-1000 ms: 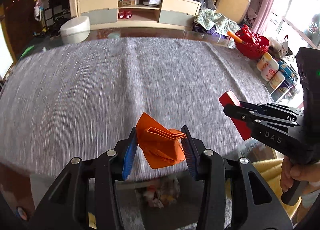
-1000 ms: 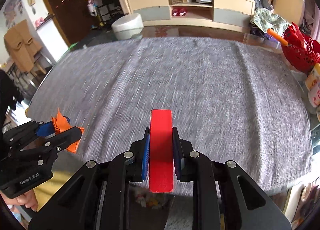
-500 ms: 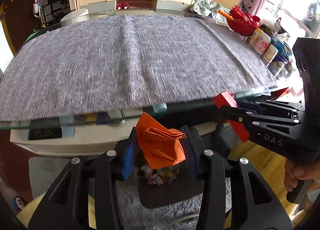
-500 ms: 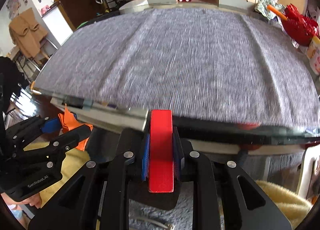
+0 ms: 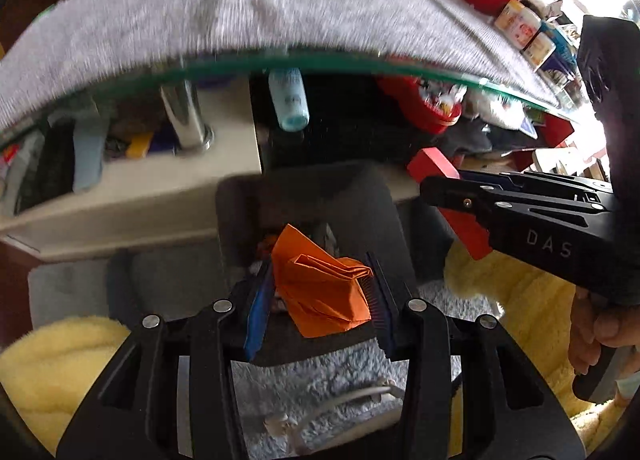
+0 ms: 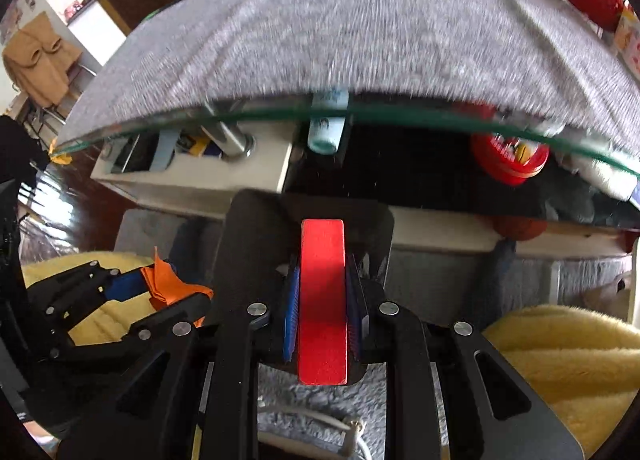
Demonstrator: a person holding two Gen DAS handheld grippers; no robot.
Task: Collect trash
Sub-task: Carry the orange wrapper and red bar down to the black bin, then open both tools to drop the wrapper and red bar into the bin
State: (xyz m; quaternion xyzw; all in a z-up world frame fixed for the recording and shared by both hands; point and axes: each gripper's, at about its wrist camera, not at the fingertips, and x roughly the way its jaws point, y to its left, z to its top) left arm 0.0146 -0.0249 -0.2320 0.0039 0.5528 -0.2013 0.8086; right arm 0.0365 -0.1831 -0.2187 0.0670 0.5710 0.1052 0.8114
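My left gripper [image 5: 320, 296] is shut on a crumpled orange paper [image 5: 324, 292], pinched between its blue pads. It hangs over the mouth of a dark bin [image 5: 304, 199] on the floor below the table edge; some trash shows inside. My right gripper [image 6: 322, 300] is shut on a flat red block [image 6: 323, 300], also above that dark bin [image 6: 256, 227]. The right gripper [image 5: 460, 195] with the red block [image 5: 432, 167] shows at the right of the left wrist view. The left gripper [image 6: 172, 292] with the orange paper [image 6: 168, 284] shows at the lower left of the right wrist view.
A glass table under a grey cloth [image 5: 248, 3] fills the top, its edge [image 5: 320, 59] just beyond the bin. A shelf [image 5: 132, 195] underneath holds clutter and a blue tube [image 5: 288, 99]. Yellow fleece [image 5: 532, 300] lies at both sides; a white cable [image 5: 340, 400] crosses the grey rug.
Both grippers have come back off the table top and sunk past its front edge, tilting downward over the bin. Each has kept its hold on its piece.
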